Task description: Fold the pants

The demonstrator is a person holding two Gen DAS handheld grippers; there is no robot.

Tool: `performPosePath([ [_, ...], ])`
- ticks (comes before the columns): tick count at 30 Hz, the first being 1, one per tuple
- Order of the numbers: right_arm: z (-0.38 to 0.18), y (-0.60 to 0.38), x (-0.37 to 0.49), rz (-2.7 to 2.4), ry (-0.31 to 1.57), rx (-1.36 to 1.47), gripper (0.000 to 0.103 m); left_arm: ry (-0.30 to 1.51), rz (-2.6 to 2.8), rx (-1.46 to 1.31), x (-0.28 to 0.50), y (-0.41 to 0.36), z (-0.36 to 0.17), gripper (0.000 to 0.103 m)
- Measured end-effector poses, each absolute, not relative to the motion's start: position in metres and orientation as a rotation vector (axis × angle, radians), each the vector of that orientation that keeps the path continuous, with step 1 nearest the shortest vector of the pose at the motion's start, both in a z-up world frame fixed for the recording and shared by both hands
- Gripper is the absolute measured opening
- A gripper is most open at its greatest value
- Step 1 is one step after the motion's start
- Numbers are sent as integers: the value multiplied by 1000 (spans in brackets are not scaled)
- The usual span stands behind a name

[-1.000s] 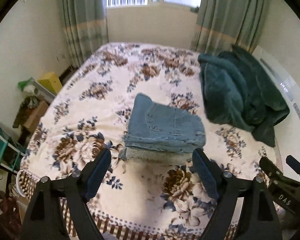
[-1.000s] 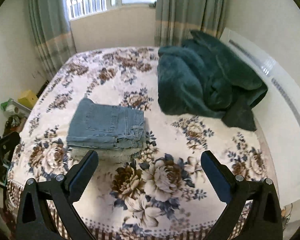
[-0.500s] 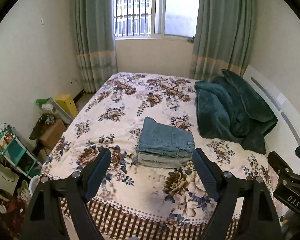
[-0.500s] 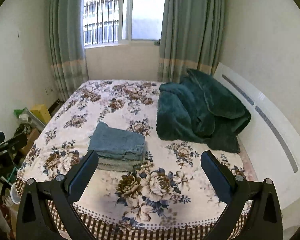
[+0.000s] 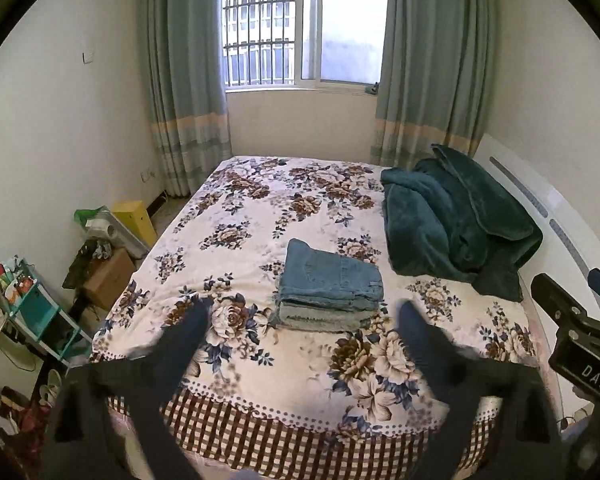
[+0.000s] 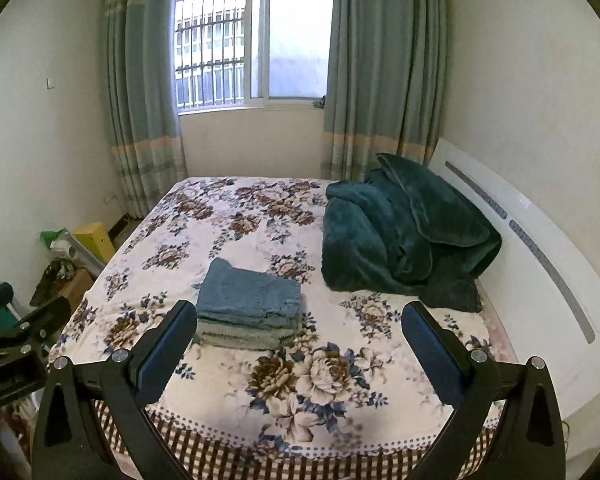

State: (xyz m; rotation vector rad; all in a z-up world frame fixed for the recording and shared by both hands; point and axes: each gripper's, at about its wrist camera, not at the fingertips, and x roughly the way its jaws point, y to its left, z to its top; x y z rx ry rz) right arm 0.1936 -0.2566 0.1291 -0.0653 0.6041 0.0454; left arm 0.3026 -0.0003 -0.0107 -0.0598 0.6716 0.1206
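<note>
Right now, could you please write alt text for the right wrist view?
Folded jeans lie on a floral bedspread, clear of the open right gripper. A rumpled teal blanket sits to their right.

My bed [image 5: 228,248] with its flowered spread fills the small room. Grey-green curtains [image 5: 184,80] frame a barred window [image 6: 252,44] (daylight pours in). A teal blanket [image 6: 400,236] lies by the white headboard [image 6: 540,264]; boxes [image 5: 108,276] crowd the floor.
</note>
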Motion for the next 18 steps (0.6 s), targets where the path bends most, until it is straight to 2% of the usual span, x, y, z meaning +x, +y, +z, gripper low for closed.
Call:
performPosePath([
  [18, 124, -255, 203, 58, 628, -72, 103, 641, 174, -66, 293, 3, -5, 103],
])
